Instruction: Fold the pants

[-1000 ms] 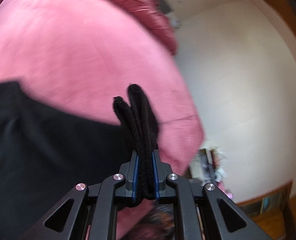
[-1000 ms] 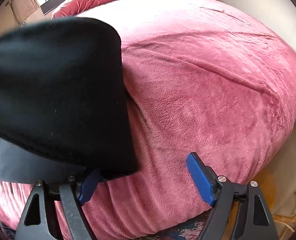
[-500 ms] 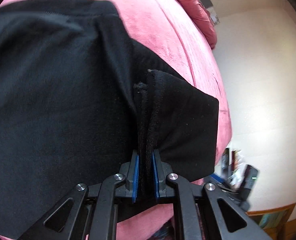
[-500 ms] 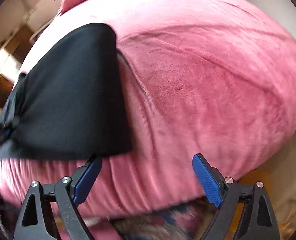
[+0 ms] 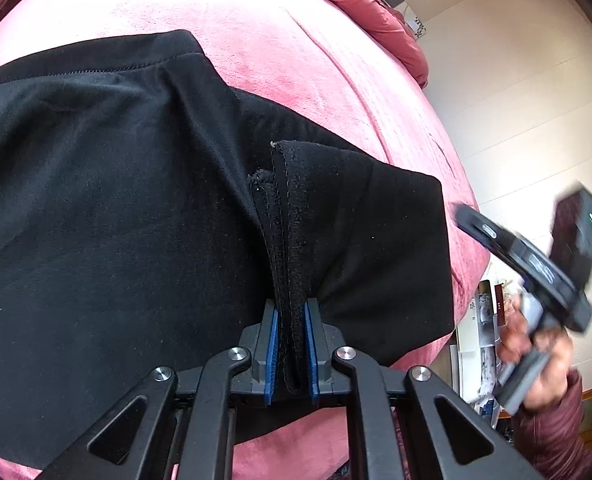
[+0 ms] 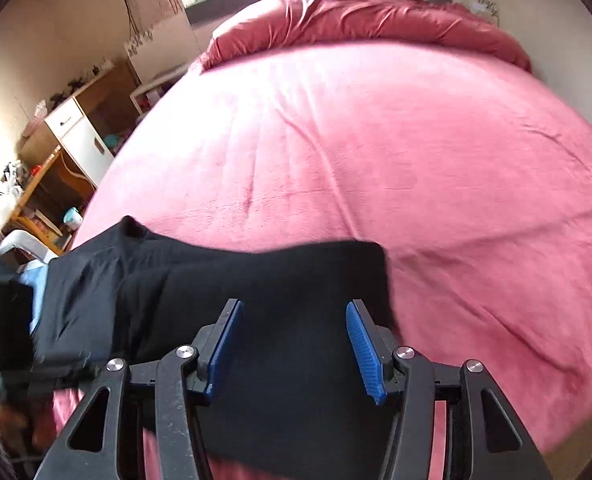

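Note:
The black pants (image 5: 107,216) lie spread on the pink bed (image 5: 296,40), near its front edge. My left gripper (image 5: 289,312) is shut on a bunched edge of the pants, with folded layers standing up between the blue pads. In the right wrist view the pants (image 6: 279,280) lie under and ahead of my right gripper (image 6: 291,320), which is open and empty just above the cloth. The right gripper also shows in the left wrist view (image 5: 536,264), held in a hand at the right, beside the bed edge.
A crumpled red duvet (image 6: 360,16) lies at the head of the bed. A wooden desk and white cabinet (image 6: 75,128) stand left of the bed. A cream wall (image 5: 516,80) runs along the right side. Shelves with clutter (image 5: 480,320) sit near the bed's corner.
The pants have come down from being held up and now lie on the bed. My right gripper swung left over the pants. My left gripper kept its hold.

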Demonstrator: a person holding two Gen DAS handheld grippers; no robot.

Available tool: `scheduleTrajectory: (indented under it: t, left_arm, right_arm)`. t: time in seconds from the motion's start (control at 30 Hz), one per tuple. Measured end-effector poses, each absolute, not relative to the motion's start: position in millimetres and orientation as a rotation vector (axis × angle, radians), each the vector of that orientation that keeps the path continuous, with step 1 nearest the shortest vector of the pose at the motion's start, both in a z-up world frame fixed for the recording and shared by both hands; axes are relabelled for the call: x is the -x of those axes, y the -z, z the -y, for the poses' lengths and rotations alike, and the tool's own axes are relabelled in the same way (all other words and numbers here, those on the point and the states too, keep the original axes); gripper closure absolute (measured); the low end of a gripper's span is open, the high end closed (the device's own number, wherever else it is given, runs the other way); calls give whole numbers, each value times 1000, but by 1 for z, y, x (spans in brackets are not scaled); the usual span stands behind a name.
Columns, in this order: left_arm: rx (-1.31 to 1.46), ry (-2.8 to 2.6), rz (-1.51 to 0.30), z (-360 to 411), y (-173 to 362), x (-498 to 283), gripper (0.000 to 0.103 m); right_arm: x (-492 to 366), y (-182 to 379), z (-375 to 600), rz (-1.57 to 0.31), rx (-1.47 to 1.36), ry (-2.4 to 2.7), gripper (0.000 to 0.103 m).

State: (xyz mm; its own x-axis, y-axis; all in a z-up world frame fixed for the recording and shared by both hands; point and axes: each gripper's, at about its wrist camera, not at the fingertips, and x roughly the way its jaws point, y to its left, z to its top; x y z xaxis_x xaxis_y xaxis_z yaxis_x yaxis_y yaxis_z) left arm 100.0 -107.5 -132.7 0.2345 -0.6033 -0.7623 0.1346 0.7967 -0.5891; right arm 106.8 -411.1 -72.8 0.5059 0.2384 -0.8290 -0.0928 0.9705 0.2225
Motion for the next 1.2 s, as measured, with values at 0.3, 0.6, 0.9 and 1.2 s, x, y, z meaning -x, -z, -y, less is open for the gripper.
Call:
scheduleTrajectory:
  t: [0.3, 0.6, 0.9, 1.2]
  left_arm:
    - [529, 502, -1260, 96, 144, -99, 76]
    - [565, 373, -1222, 43, 126, -78, 71]
    - [843, 56, -1098, -100, 112, -20, 67]
    - [1198, -266, -986, -223, 138, 58, 65]
  right_arm:
    - [-142, 122, 391, -1133, -62, -111, 47]
    - [-106, 85, 383, -1039, -54, -86, 33]
    - [-52, 63, 339, -1000, -104, -271, 27]
    - [-37, 94, 304, -1084, -101, -364, 27]
